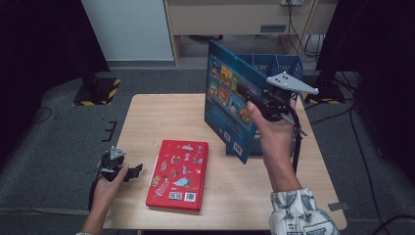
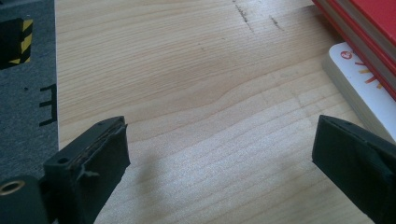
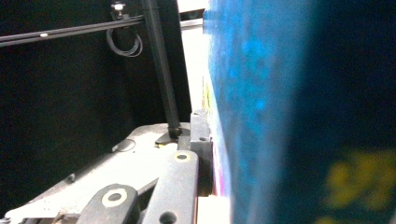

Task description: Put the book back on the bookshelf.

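Observation:
My right gripper (image 1: 268,105) is shut on a large blue picture book (image 1: 229,95) and holds it upright and tilted above the table's far right. In the right gripper view the blue book (image 3: 280,93) stands blurred and close, with one jaw pressed flat against its cover. A red picture book (image 1: 178,174) lies flat near the table's front middle. My left gripper (image 1: 133,171) rests at the table's left front edge, pointing at the red book. In its own view the left gripper (image 2: 219,140) is open over bare wood, and the red book (image 2: 369,23) lies at the upper right.
A blue plastic crate (image 1: 286,66) stands on the wooden table (image 1: 161,117) behind the held book. A white cover (image 2: 359,79) pokes out from under the red book. Grey carpet, a yellow-black marked base (image 1: 98,90) and cables surround the table.

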